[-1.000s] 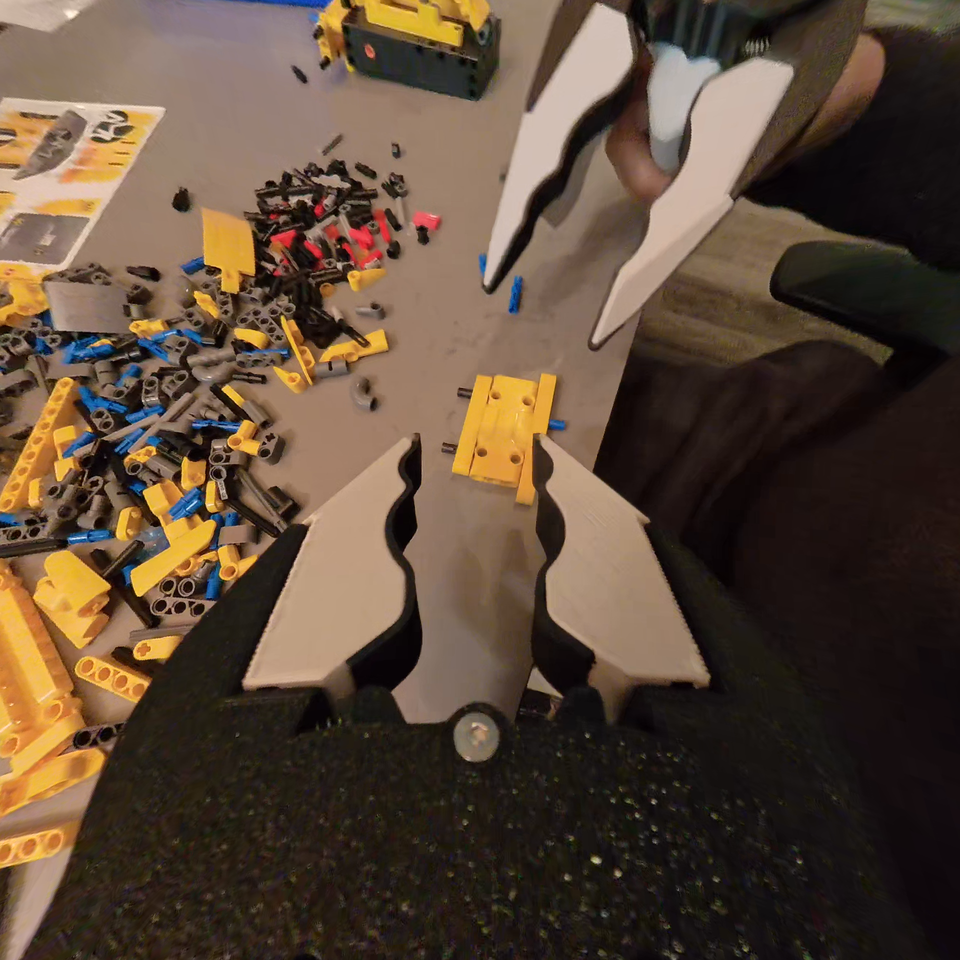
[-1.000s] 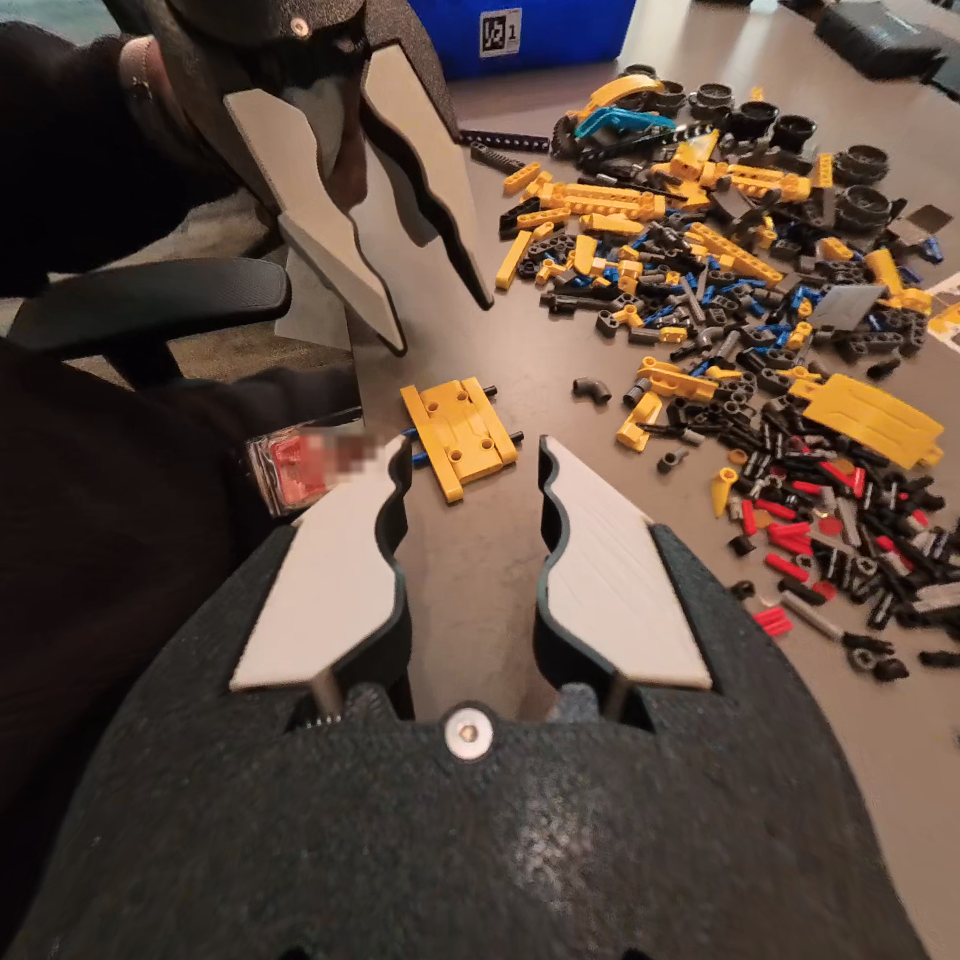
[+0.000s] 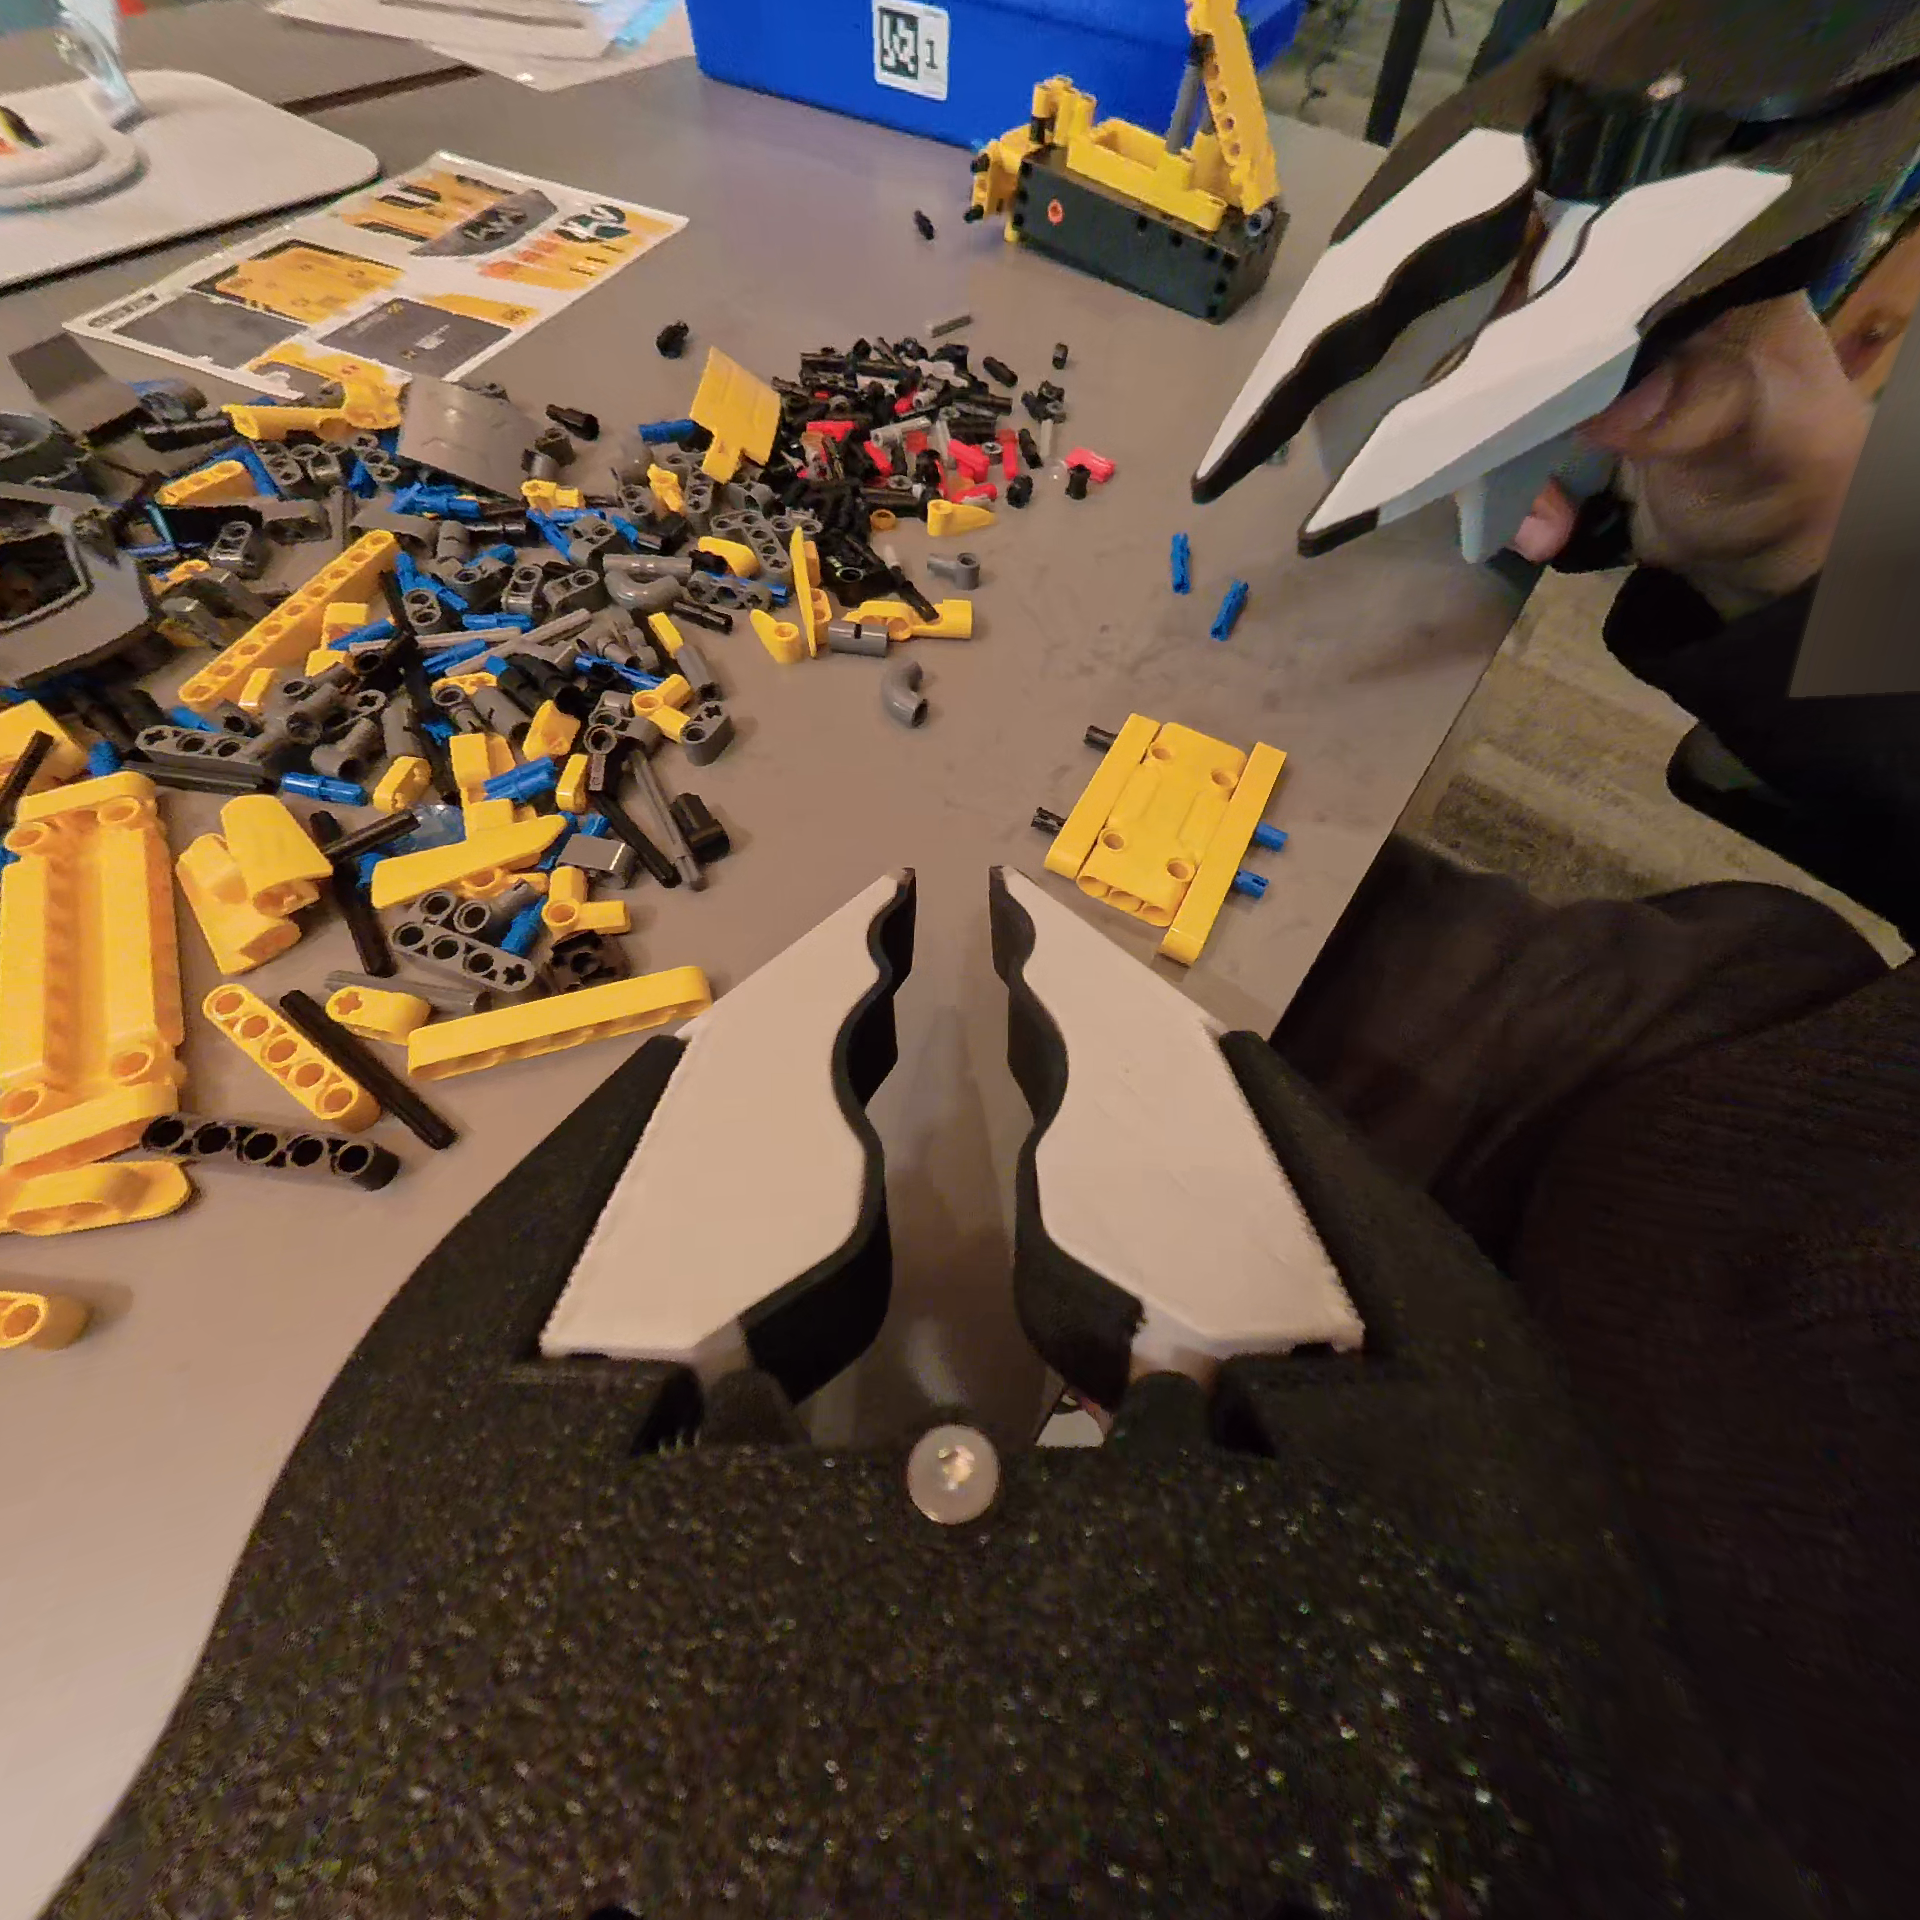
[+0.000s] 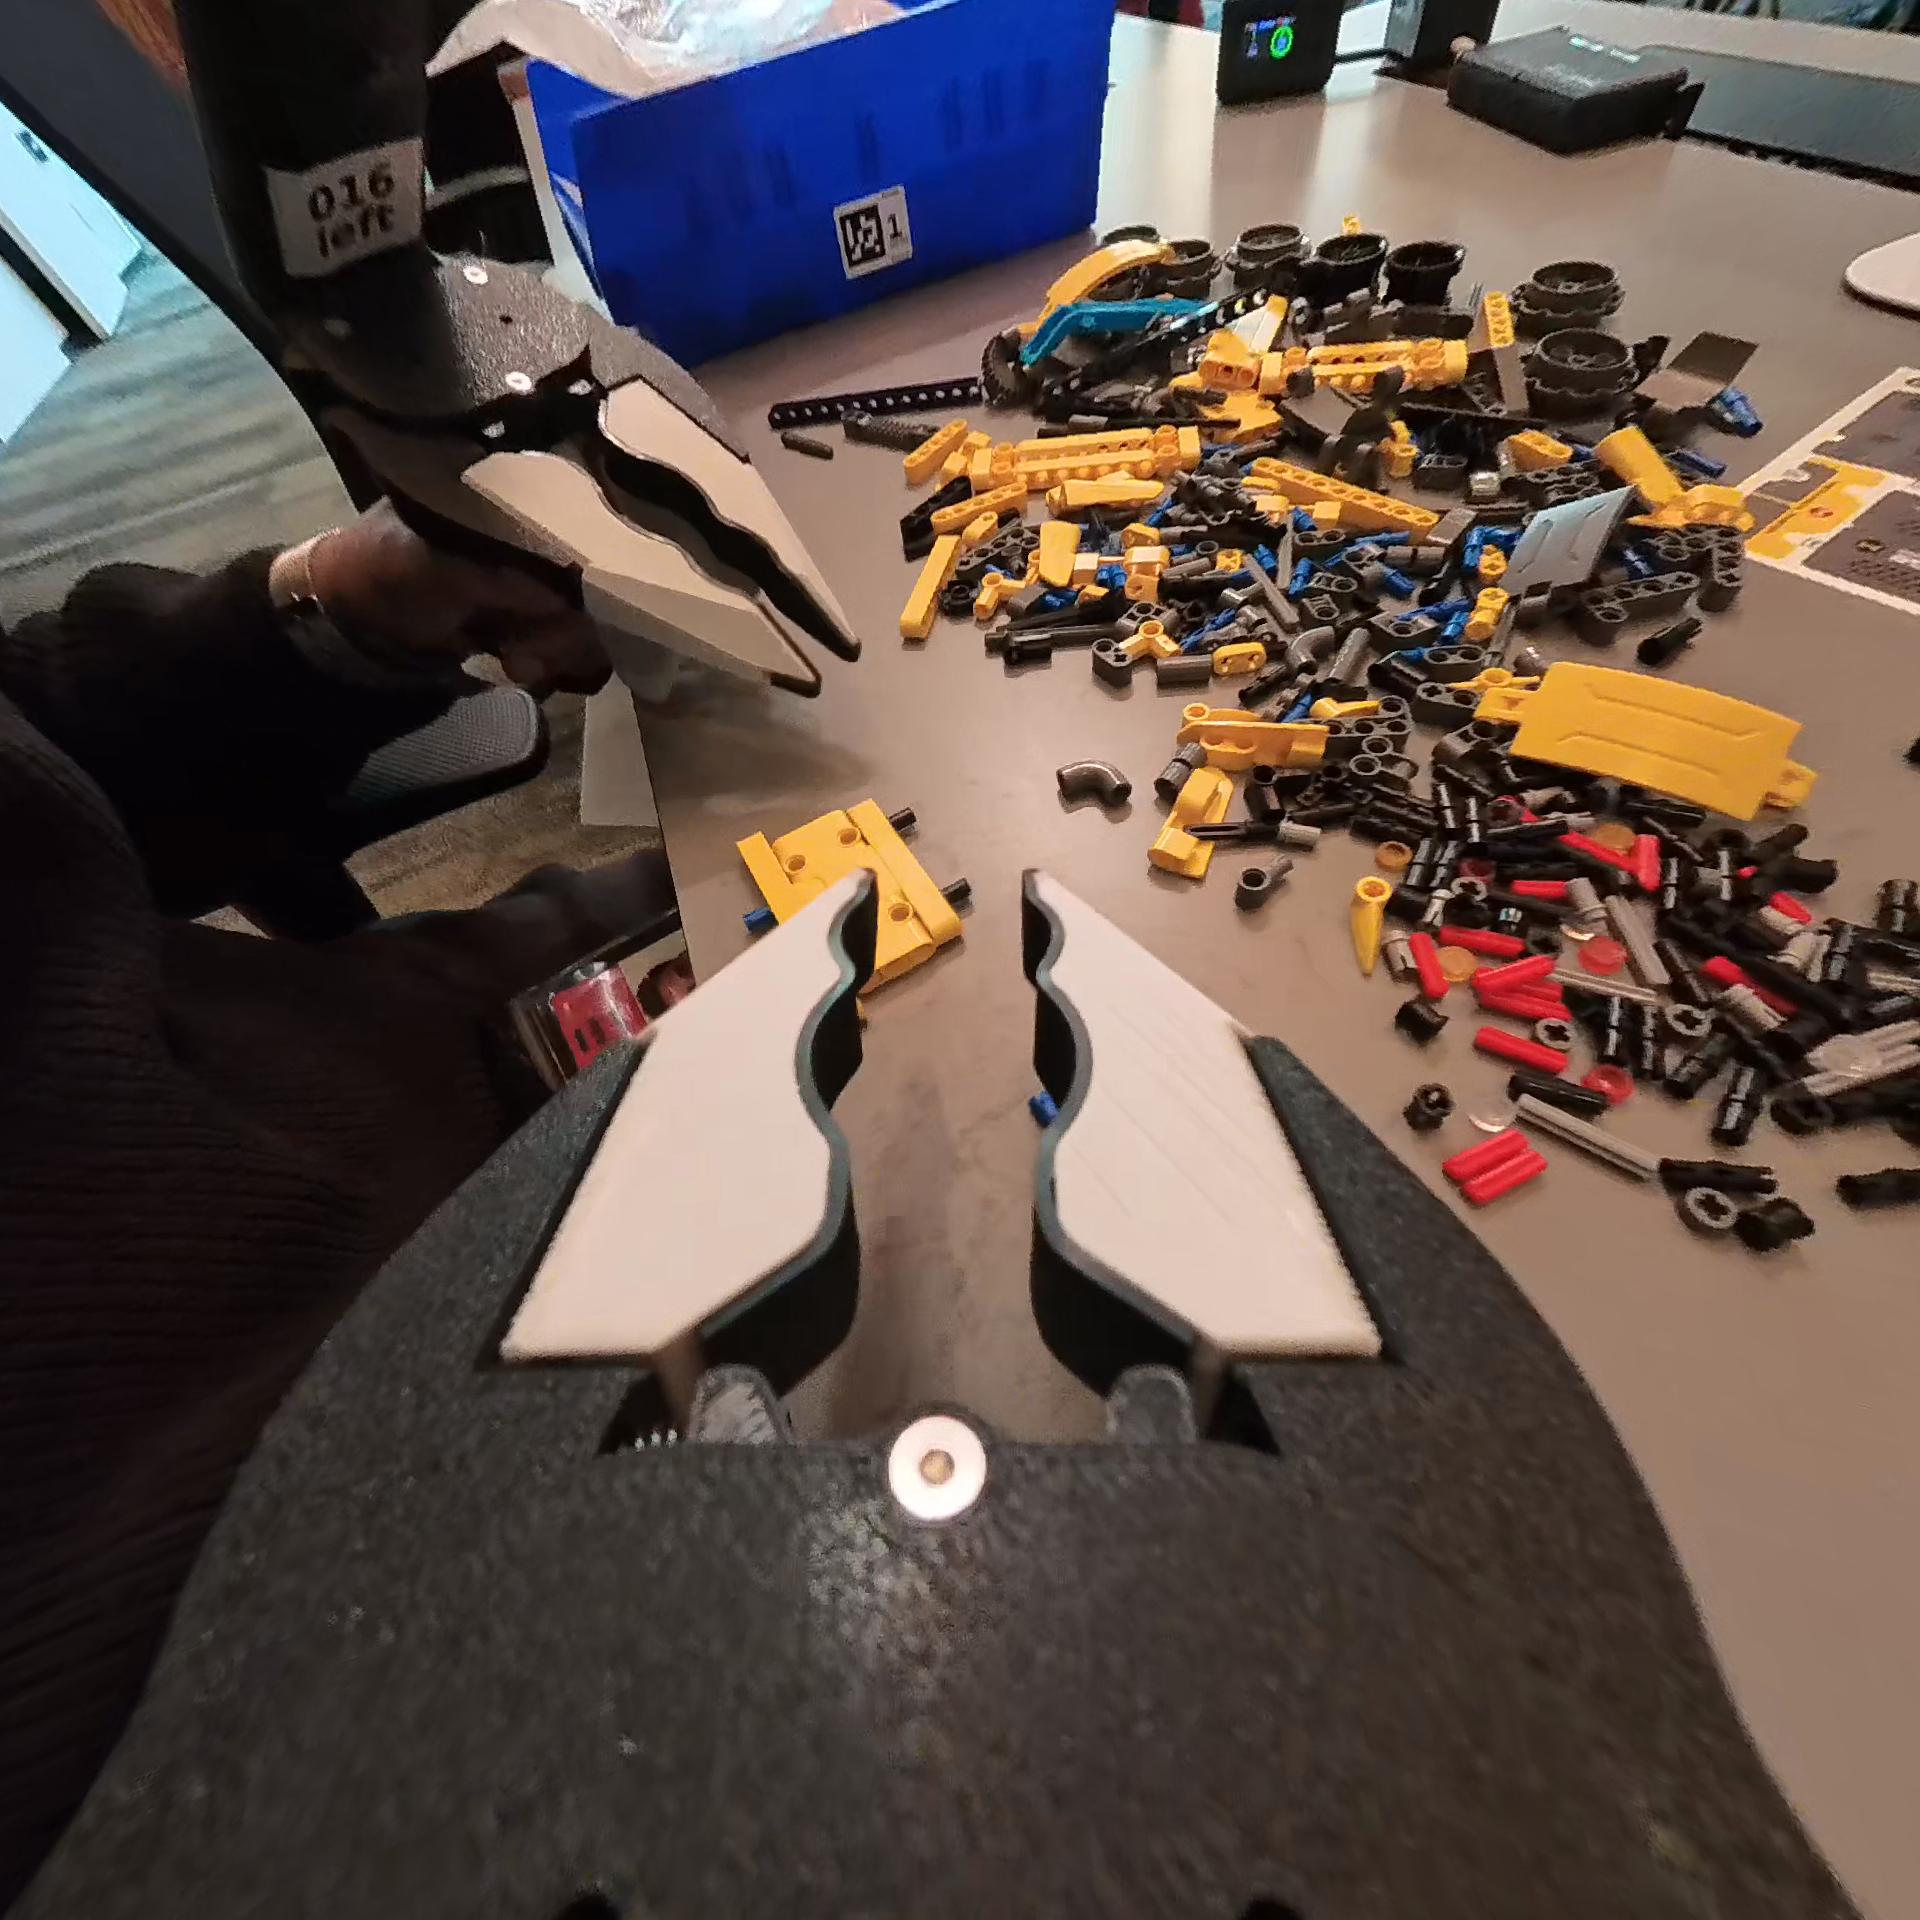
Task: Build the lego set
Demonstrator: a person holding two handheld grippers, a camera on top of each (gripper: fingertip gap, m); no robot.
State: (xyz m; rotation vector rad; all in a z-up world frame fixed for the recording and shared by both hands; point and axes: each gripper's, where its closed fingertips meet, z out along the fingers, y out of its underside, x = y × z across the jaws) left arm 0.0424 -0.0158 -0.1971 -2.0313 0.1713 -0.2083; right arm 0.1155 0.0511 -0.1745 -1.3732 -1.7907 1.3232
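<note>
On the grey table (image 3: 1039, 312), my left gripper (image 3: 951, 894) and right gripper (image 4: 945, 894), both narrowly parted and empty, hover beside the yellow plate assembly (image 3: 1169, 831), light, rigid, best pinched across its long edges.

A grey desk (image 3: 1039, 312) carries a wide scatter of building pieces; a flat yellow assembly (image 3: 1169, 831) with black and blue pins in its sides lies close to the desk's edge that borders the carpet; two loose blue pins (image 3: 1205, 587) lie near the same edge, farther along; a grey elbow piece (image 3: 904, 694) sits alone between the assembly and the main heap (image 3: 468, 675) of yellow, black, blue and grey parts; red and black pins (image 3: 935, 436) cluster beyond it; a curved yellow panel (image 4: 1652, 738) rests on the heap; black tyres (image 4: 1351, 255) lie near a blue bin (image 3: 831, 62) at the far edge; a half-built yellow-and-black model (image 3: 1132, 218) stands just before the bin; a printed sheet (image 3: 384, 270) lies flat beside the heap.
</note>
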